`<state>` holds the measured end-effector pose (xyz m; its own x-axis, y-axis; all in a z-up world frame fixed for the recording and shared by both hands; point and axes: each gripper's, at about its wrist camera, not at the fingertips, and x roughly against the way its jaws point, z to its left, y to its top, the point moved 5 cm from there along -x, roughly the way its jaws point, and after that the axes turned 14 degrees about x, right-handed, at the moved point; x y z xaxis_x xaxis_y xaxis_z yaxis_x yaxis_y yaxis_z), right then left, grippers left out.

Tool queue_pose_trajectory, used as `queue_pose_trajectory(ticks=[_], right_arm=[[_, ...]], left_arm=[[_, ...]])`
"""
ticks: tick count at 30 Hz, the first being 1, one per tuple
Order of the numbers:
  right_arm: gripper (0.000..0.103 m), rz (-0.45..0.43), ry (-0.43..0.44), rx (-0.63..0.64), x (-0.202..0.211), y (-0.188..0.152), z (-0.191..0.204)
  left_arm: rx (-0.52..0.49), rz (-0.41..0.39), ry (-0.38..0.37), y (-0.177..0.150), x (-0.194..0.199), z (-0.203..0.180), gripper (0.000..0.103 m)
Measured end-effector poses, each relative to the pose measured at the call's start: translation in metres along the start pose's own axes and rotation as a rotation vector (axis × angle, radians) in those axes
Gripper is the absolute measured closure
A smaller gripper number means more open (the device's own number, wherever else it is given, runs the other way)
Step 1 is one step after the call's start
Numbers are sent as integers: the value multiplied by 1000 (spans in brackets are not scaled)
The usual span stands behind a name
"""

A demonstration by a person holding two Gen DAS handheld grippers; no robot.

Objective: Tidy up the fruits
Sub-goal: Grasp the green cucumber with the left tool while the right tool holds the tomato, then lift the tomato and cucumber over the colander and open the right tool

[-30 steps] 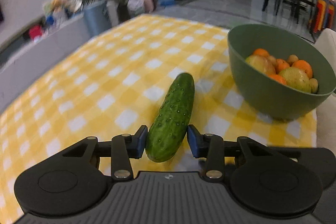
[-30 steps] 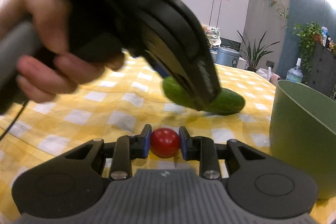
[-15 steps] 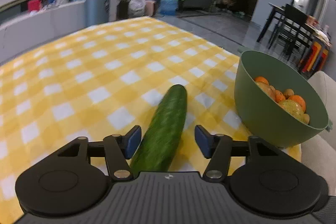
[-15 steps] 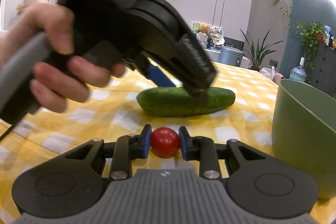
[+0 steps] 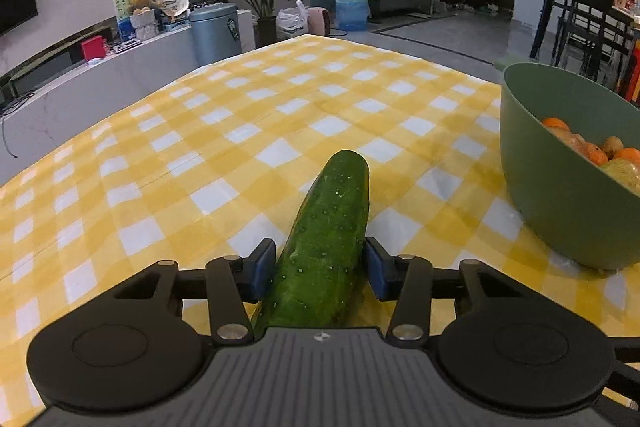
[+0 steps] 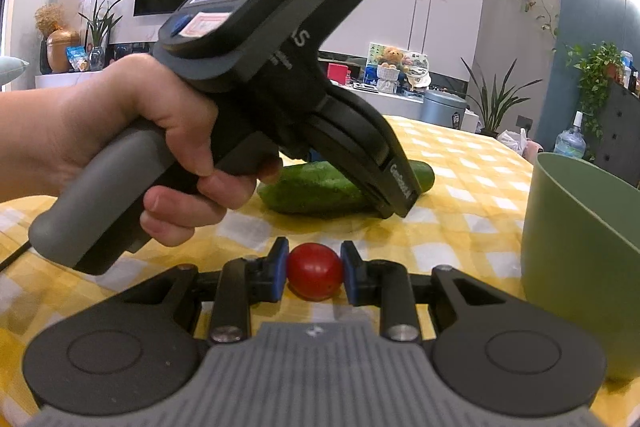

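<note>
- Left gripper (image 5: 320, 269), fingers apart, straddles the long dark-green cucumber (image 5: 326, 239) lying on the yellow-checked table (image 5: 200, 131); closing comes next.
- Right gripper (image 6: 314, 273) clamps a small red tomato (image 6: 314, 271), seemingly bound for the green bowl (image 6: 580, 247) at right.

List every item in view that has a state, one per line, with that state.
cucumber: lying on the tablecloth, between the left gripper's pads, a slight gap on the right side.
tomato: clamped between the right gripper's pads.
bowl: upright, holding oranges and yellowish fruit.
left gripper: open around the cucumber.
right gripper: shut on the tomato.
</note>
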<state>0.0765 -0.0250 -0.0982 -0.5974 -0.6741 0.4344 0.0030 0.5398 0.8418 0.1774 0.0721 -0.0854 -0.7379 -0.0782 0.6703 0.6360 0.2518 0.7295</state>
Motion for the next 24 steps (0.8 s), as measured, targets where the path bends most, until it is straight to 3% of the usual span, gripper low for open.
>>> queue_pose_trajectory(ticks=[3,5,8,14,19,24], right_arm=[[79,-10,-1,-7,3,0,0],[79,-27,10,-42,6,3,-2],[79,-52,59,-169,9,2,-14],[79,-122,72,-277,23,6,-30],[79,-243,55,-271,55,20,-46],[79,-300,-40,-387,99,16,-102]], left_arm=[[8,-2,21,-1,4,1,52],[38,5,-5,-1,9,4,57],[128,56,-40,3,15,9,59],[322,93,-116,8,31,26,60],[410,50,-199,14,59,34,60],[426,12,-259,30,85,23,60]])
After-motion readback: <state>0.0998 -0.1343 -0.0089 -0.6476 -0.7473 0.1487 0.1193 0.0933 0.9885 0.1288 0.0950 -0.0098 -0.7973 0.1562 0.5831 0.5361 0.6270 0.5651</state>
